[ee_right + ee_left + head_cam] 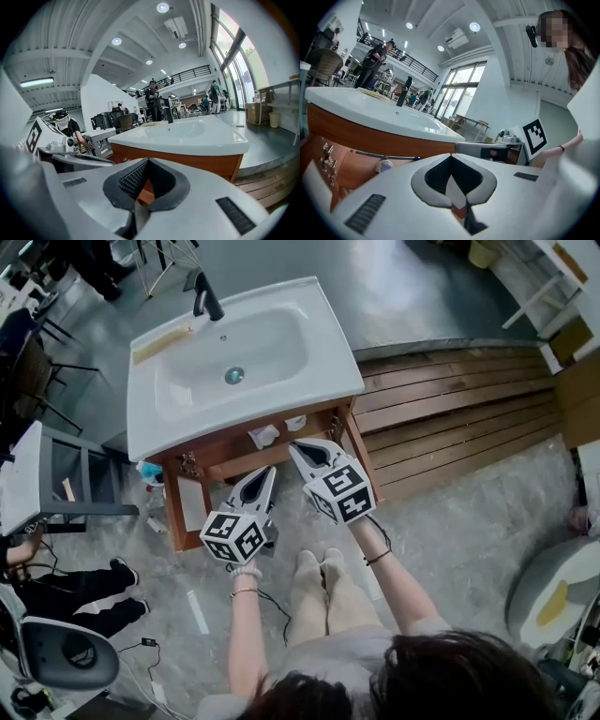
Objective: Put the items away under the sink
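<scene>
Grippers sit side by side in the head view. The left gripper (271,472) and right gripper (298,448) both point into the wooden cabinet (178,512) under the sink (309,381). A white item (264,436) lies just beyond their tips. In the left gripper view the jaws are pressed together with nothing between them. A round white object (385,165) shows ahead to their left, below the basin. In the right gripper view the jaws are likewise fully closed and empty. Only this view shows the cabinet's front edge straight ahead, with the faucet (169,114) above it.
</scene>
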`<action>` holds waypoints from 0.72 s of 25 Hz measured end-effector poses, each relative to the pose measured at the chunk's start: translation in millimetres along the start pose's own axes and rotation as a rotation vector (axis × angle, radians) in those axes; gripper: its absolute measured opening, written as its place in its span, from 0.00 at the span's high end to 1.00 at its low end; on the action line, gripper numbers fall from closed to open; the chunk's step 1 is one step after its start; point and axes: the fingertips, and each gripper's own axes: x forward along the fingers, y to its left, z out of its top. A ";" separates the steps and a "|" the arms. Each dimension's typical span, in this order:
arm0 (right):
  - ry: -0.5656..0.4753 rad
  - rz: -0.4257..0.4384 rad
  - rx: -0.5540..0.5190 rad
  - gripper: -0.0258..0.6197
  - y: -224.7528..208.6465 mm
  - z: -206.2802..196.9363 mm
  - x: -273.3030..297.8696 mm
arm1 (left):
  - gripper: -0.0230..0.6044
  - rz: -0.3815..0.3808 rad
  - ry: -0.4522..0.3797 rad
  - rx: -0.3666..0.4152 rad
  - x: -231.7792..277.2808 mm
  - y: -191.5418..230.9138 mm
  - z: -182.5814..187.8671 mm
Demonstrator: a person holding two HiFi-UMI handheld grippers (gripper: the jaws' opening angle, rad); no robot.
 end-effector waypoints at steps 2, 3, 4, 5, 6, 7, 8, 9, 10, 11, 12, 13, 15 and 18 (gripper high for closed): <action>0.003 0.017 0.003 0.94 4.0 4.8 -6.6 | 0.97 0.005 -0.014 0.000 -4.7 -5.7 8.0; 0.004 0.028 0.003 0.94 7.0 7.3 -9.7 | 0.97 0.007 -0.022 -0.001 -7.4 -8.7 12.2; 0.006 0.039 -0.001 0.94 10.1 10.3 -12.6 | 0.97 0.009 -0.032 -0.003 -9.9 -11.5 16.9; 0.007 0.048 -0.007 0.94 13.2 13.8 -15.1 | 0.97 0.010 -0.043 -0.003 -12.4 -14.3 22.0; 0.007 0.058 -0.013 0.94 16.5 17.7 -17.5 | 0.97 0.012 -0.053 -0.001 -14.9 -17.1 27.2; 0.005 0.070 -0.016 0.94 20.0 21.8 -19.9 | 0.97 0.014 -0.059 0.005 -17.4 -20.0 32.1; 0.003 0.082 -0.018 0.94 23.4 25.9 -22.2 | 0.97 0.015 -0.063 0.012 -19.8 -23.0 36.8; 0.001 0.091 -0.021 0.94 26.3 29.8 -24.4 | 0.97 0.016 -0.066 0.019 -22.1 -26.0 41.2; -0.002 0.098 -0.024 0.94 28.6 33.4 -26.7 | 0.97 0.017 -0.070 0.023 -24.4 -28.7 45.3; -0.005 0.103 -0.024 0.94 30.8 36.7 -29.1 | 0.97 0.019 -0.075 0.025 -26.7 -31.1 49.0; -0.009 0.108 -0.023 0.94 33.1 39.6 -31.7 | 0.97 0.021 -0.081 0.026 -29.2 -33.4 52.2; -0.012 0.113 -0.022 0.94 35.4 41.9 -34.2 | 0.97 0.023 -0.086 0.026 -31.7 -35.6 54.9; -0.015 0.120 -0.023 0.94 38.8 46.4 -38.6 | 0.97 0.027 -0.095 0.027 -35.8 -39.5 60.1; -0.022 0.135 -0.029 0.94 41.7 56.1 -43.6 | 0.97 0.039 -0.118 0.024 -40.2 -42.5 70.6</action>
